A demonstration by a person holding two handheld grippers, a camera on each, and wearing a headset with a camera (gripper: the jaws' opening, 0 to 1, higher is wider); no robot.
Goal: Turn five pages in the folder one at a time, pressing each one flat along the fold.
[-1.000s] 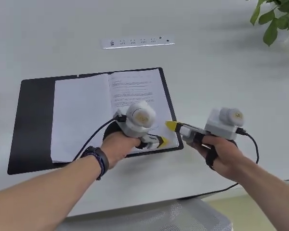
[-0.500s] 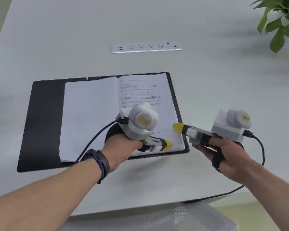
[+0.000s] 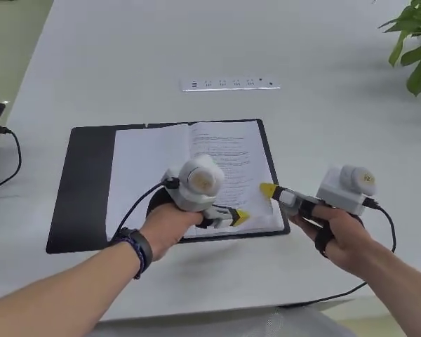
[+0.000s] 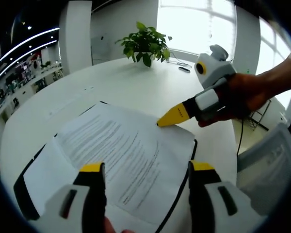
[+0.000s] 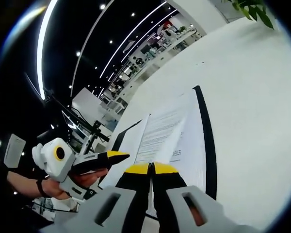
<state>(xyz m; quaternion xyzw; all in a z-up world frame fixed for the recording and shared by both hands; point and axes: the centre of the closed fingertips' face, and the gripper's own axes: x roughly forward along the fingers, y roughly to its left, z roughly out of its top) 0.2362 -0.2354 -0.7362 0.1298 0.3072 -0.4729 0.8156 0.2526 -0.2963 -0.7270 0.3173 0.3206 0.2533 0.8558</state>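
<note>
folder (image 3: 84, 189) lies open and flat on the white table (image 3: 337, 105); black cover shows wide on the left and as a thin border on the right. The left page (image 3: 151, 175) is blank, the right page (image 3: 231, 161) carries printed text, and the fold runs between them

my left hand-held gripper (image 3: 233, 216) sits low over the near right corner of the folder, pointing right. In the left gripper view its jaws stand well apart with nothing between them, and the printed sheet lies beneath and ahead of them

my right hand-held gripper (image 3: 268, 189) comes in from the right, yellow tip at the outer edge of the right page. In the right gripper view the jaws are together, tips touching. I can't tell whether any paper is caught between them. From the left gripper view that tip sits right at the sheet's edge

the two tips are near each other, not touching; the left one is closer to me, the right one a bit further up the page edge

also on the table: a white power strip (image 3: 230, 84) beyond the folder, well apart from it, and a green plant (image 3: 414, 42) at the far right. A black cable (image 3: 137, 200) trails from the left hand-held gripper across the blank page
</note>
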